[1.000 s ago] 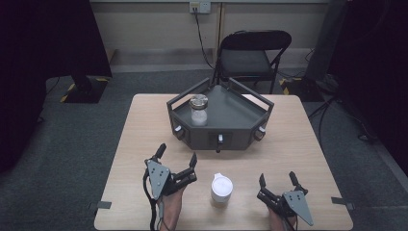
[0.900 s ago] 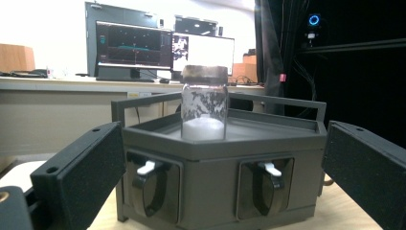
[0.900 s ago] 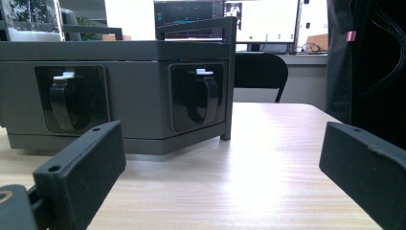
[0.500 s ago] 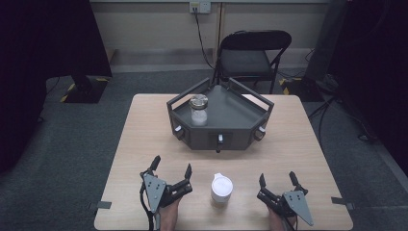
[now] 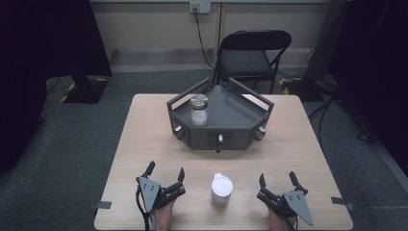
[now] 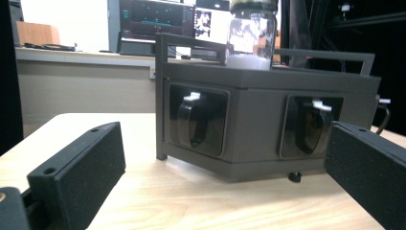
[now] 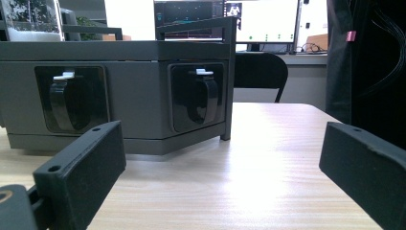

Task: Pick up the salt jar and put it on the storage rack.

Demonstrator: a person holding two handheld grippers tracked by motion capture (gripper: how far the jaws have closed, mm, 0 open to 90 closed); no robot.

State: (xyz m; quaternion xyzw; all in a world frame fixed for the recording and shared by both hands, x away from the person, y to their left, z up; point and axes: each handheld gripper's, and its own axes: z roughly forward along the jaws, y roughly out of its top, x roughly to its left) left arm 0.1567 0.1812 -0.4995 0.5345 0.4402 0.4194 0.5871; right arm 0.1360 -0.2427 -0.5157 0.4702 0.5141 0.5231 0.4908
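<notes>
On the near edge of the wooden table point(image 5: 144, 125), both grippers rest with a white lidded cup point(image 5: 222, 187) between them. Left gripper point(image 5: 165, 175) sits left of the cup, jaws spread apart, nothing between them. Right gripper point(image 5: 277, 182) sits right of the cup, jaws likewise spread and empty. Neither touches the cup; each is near it, with bare tabletop between.

The cup stands upright, near centre of the table, well apart from the dark grey angular tray stand point(image 5: 226, 137) that occupies the far middle. A glass jar point(image 5: 198, 109) with a metal lid stands upright on the stand's top deck, toward its left side; white contents fill the lower part.

Left gripper view: the two black jaws rise from the bottom corners, wide apart, and frame the stand's near faces point(image 6: 249, 124). Two recessed windows hold dark latch-like handles with white tips. The jar point(image 6: 251, 36) is visible above, on the deck.

Right gripper view: the jaws are wide apart and empty; the stand point(image 7: 129, 96) is at left with two more recessed handles, bare tabletop at right.

A black folding chair point(image 5: 252, 57) stands beyond the far edge of the table.
</notes>
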